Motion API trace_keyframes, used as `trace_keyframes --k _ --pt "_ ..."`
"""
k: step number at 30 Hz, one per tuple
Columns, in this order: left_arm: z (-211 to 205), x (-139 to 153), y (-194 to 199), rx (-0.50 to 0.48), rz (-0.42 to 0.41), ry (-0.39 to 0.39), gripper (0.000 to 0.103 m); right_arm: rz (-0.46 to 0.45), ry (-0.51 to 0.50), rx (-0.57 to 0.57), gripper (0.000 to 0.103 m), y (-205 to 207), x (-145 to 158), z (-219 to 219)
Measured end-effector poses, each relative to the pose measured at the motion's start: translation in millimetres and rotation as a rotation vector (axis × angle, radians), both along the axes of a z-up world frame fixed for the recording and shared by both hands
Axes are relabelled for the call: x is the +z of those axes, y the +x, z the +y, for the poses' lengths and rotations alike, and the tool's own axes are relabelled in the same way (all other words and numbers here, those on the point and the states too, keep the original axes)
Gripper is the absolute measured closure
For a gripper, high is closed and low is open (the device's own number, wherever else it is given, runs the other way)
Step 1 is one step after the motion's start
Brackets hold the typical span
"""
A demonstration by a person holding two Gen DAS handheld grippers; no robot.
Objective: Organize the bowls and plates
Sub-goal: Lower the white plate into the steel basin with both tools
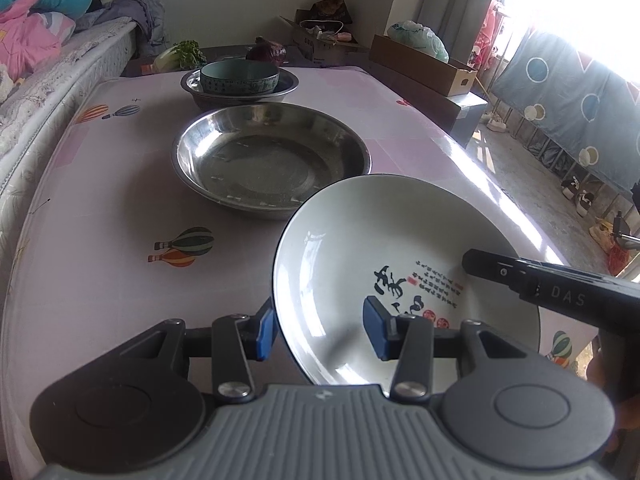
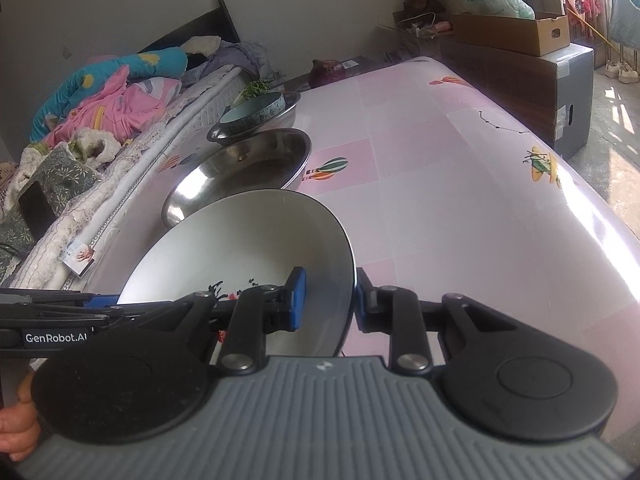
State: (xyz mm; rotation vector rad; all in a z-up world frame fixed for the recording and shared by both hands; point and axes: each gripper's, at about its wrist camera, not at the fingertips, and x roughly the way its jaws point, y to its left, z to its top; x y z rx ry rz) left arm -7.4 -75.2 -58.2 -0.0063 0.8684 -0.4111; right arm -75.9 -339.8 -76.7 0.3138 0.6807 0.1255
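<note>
Both grippers are straddling the white plate's (image 1: 400, 264) rim. The left gripper (image 1: 320, 330), at seven o'clock, shows calligraphy. The right gripper (image 2: 326, 300), at four o'clock, is clamping the rim, revealing bedding (image 2: 100, 92).

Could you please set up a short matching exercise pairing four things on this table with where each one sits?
Things:
1. white plate
2. teal bowl
3. large steel basin
4. red cabbage

Places:
A. inside the smaller steel basin
B. empty, mid-table
C. beyond the table's far edge
D. nearest, rim between both grippers' fingers

Pairs: 1-D, 2-A, 3-B, 4-C
</note>
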Motion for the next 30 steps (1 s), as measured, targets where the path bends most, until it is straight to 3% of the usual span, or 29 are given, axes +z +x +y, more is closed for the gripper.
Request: trace_keyframes --k 8,17,30 --pt "12.5 15.0 15.6 0.027 -0.035 -0.034 0.058 -0.035 -0.013 0.018 0.079 18.8 21.1 10.1" --pt "27.5 31.1 56.2 0.079 -0.07 -0.043 0.058 -0.063 -0.015 0.057 0.079 77.4 39.2 27.4" --pt "36.0 20.0 128.1 0.122 -0.022 -0.022 0.057 0.04 0.004 0.083 0.079 171.8 16.0 42.4"
